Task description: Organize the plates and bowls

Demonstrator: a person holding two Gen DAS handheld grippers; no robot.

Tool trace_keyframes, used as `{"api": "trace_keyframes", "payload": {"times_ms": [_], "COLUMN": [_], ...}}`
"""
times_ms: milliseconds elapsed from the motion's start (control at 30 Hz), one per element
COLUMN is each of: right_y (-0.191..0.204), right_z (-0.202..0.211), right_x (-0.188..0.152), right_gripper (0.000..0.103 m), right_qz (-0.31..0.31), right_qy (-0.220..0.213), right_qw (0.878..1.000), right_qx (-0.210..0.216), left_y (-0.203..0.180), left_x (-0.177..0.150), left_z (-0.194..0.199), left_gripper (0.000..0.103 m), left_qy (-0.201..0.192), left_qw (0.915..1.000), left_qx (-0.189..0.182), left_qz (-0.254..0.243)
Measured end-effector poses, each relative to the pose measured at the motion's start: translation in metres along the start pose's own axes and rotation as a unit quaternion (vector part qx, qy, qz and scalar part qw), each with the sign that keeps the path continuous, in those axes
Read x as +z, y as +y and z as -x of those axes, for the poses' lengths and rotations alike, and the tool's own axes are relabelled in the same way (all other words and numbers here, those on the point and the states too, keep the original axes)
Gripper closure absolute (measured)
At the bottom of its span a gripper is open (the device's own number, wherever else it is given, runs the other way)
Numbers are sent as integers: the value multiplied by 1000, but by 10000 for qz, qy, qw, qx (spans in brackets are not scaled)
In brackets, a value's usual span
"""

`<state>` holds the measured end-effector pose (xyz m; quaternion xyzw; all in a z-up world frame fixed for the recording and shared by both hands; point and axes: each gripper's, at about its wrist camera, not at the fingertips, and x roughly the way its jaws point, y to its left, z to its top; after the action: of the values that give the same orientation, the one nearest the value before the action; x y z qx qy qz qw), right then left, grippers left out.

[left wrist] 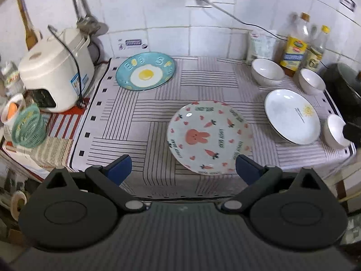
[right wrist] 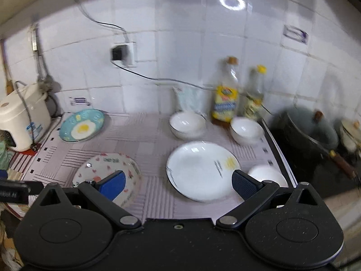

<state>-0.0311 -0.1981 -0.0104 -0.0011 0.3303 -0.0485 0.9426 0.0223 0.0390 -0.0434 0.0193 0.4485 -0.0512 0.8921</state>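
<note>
A bunny-and-carrot plate [left wrist: 208, 136] lies near the table's front edge, just ahead of my open left gripper [left wrist: 183, 168]. A blue fried-egg plate [left wrist: 146, 71] lies at the back left. A white sun plate [left wrist: 292, 116] lies at the right, with three white bowls around it: a large one [left wrist: 267, 71], a smaller one [left wrist: 312, 81] and one at the front right [left wrist: 336, 131]. My right gripper [right wrist: 178, 181] is open above the table's front edge, facing the white sun plate [right wrist: 202, 169]; the bunny plate [right wrist: 106, 170] is at its left finger.
A white rice cooker [left wrist: 53, 70] and a green basket [left wrist: 28, 126] stand left of the striped tablecloth [left wrist: 126, 122]. Two bottles [left wrist: 295, 45] and a bag stand by the tiled back wall. A dark wok [right wrist: 309, 135] sits on the stove at the right.
</note>
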Motion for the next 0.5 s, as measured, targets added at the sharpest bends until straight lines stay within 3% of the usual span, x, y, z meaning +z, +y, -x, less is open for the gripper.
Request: {"api": "trace_keyframes", "payload": {"times_ms": [167, 300, 433, 500], "right_y": [16, 28, 30, 32], "right_z": [-41, -93, -136, -154], "right_x": [-12, -27, -42, -53], "right_gripper": [2, 13, 19, 28], "right_qz": [366, 588, 183, 36], "right_qy": [-219, -113, 136, 234], "right_qw": [9963, 9906, 9845, 9836], "right_qx": [745, 1233, 1740, 1789], "left_y": [28, 40, 47, 46], "left_x": [5, 7, 5, 4], "left_z": [-34, -73, -115, -138], "left_gripper": [4, 4, 5, 6], "left_qy": [-245, -132, 26, 173], "left_qw": [9995, 9996, 9998, 9998], "left_qx": [133, 228, 152, 98], "left_qz": [165, 102, 126, 98]}}
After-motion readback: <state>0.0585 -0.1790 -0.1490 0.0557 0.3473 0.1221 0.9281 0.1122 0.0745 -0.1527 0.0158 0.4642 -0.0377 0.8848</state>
